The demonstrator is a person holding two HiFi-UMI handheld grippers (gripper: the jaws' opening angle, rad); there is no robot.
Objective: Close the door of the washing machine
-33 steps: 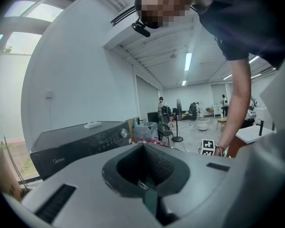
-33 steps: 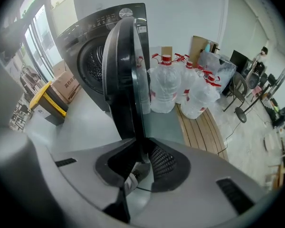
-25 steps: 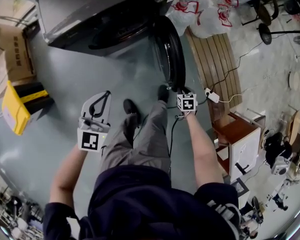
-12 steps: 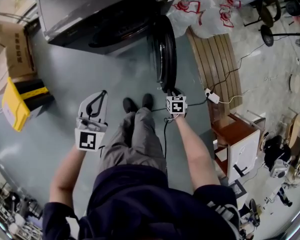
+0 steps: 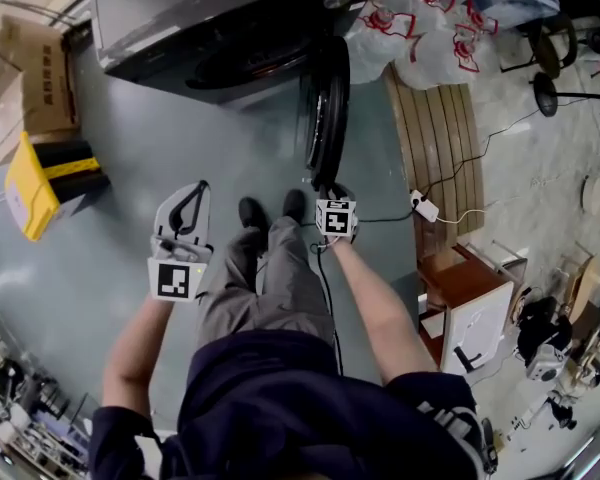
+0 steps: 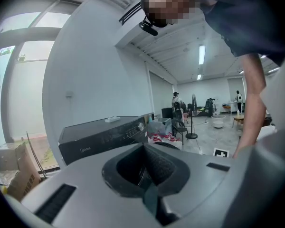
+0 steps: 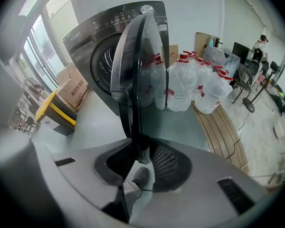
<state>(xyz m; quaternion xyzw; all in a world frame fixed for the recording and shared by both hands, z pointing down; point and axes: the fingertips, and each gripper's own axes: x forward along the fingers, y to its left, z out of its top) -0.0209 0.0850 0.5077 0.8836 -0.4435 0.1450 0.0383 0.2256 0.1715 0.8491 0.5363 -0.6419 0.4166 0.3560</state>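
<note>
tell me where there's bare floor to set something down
Bare grey floor lies between the dark grey washing machine, the yellow and black box and the open round black door. A narrower strip separates that door from the wooden slatted board. Crowded around the clear plastic water jugs.

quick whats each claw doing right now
left claw: closed, empty
right claw: closed on the washing machine door at its rim, jaws just eased open a little

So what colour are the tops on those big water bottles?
Red caps, clearest in the right gripper view.
</note>
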